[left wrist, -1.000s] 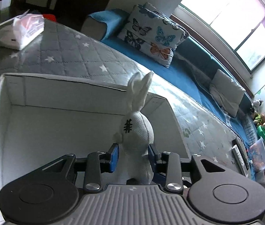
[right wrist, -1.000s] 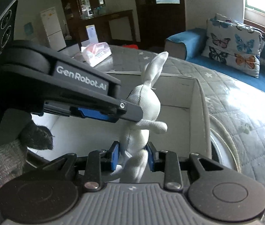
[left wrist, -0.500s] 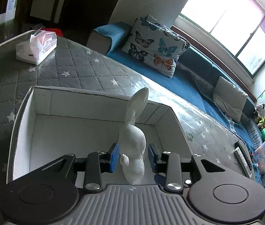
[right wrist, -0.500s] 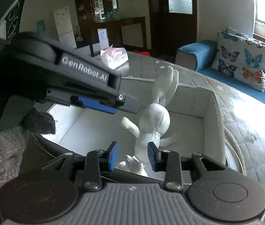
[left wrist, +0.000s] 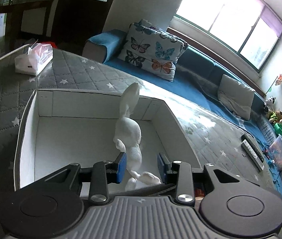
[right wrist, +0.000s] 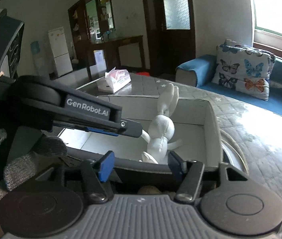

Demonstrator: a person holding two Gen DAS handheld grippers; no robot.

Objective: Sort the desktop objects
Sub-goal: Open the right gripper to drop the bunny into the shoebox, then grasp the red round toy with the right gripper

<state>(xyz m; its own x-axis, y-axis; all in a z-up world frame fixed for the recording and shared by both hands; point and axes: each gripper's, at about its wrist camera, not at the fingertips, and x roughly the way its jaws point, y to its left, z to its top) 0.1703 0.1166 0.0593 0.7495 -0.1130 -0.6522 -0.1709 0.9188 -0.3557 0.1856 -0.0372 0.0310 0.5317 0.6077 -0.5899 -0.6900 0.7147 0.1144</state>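
Reading "GenRobot.AI", left tongs (right wrist: 133, 128) housing

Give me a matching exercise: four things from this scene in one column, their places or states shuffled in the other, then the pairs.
1. toy rabbit
2. tissue pack
3. butterfly pillow
4. left gripper

A. on the blue sofa
B. open
C. inside the white box
D. on the grey quilted table cover, beyond the box

Pairs: 1-C, 2-D, 3-A, 4-B
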